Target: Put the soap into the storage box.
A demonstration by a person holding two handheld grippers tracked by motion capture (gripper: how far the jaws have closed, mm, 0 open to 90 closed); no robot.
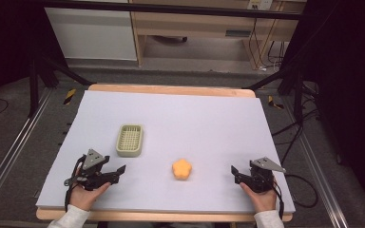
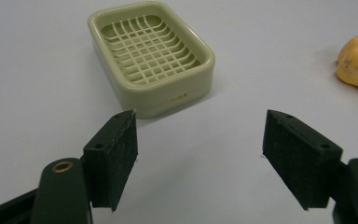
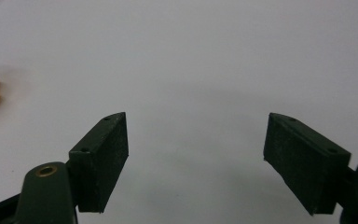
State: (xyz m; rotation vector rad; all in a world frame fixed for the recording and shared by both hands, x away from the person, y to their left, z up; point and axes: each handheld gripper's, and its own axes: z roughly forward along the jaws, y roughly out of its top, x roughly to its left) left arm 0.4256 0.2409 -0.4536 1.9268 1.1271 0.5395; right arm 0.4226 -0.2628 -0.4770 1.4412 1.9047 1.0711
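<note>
A small mark on the green soap dish (image 2: 151,56) is too small to read. Left gripper (image 2: 200,149) and right gripper (image 3: 196,154) fingers spread wide, empty; orange soap (image 1: 182,169) between them.

A pale mat (image 1: 209,118) is covering the wooden table (image 1: 171,89); grey floor (image 1: 9,123) is surrounding it, wooden furniture (image 1: 204,23) standing behind, cables (image 1: 309,128) trailing right.

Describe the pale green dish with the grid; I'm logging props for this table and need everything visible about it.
The pale green dish is a rounded-corner rectangular tray, plastic by its look, with a raised rim around a slotted lattice insert. A seam runs round its side wall, with a small mark on the near face. It is empty and sits flat and upright on the white table cover, left of centre. Nothing touches it; the left gripper rests open just short of it, and the orange lump lies apart to its right.
</note>
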